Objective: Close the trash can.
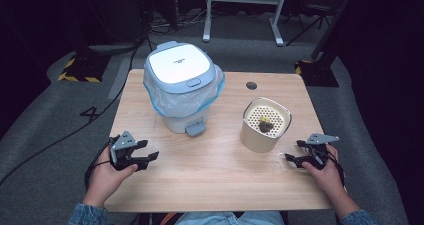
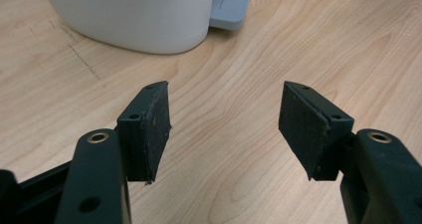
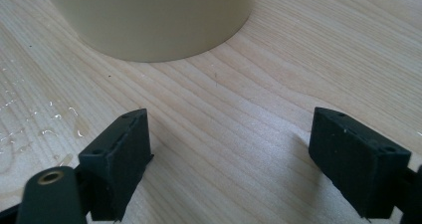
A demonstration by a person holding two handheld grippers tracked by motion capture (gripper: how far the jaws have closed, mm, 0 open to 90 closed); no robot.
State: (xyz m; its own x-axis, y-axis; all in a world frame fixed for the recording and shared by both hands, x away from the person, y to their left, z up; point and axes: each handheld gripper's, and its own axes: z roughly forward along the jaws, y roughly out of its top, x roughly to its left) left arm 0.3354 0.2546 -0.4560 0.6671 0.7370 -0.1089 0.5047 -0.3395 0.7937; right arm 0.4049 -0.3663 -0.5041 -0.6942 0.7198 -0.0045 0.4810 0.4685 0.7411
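Table: a pale wooden table (image 1: 210, 175) is seen from above, with a person's forearms coming in from the near edge.
Bin: a white pedal bin (image 1: 183, 87), lid shut and lined with a blue bag, is stood toward the far left of the table, its grey pedal (image 1: 196, 129) turned to the near edge.
Cup: a cream cup (image 1: 265, 125) with a perforated insert (something dark lies on it) is placed right of the middle.
Left gripper: the left gripper (image 1: 147, 151) is held near the left edge, jaws spread apart with bare wood between them; the bin's base (image 2: 134, 20) is just ahead.
Right gripper: the right gripper (image 1: 292, 150) is held near the right edge, jaws wide apart and grasping nothing, pointed at the cup (image 3: 149, 20), close but not touching.
Wet patch: small drops (image 3: 30, 119) are seen on the wood beside the right gripper.
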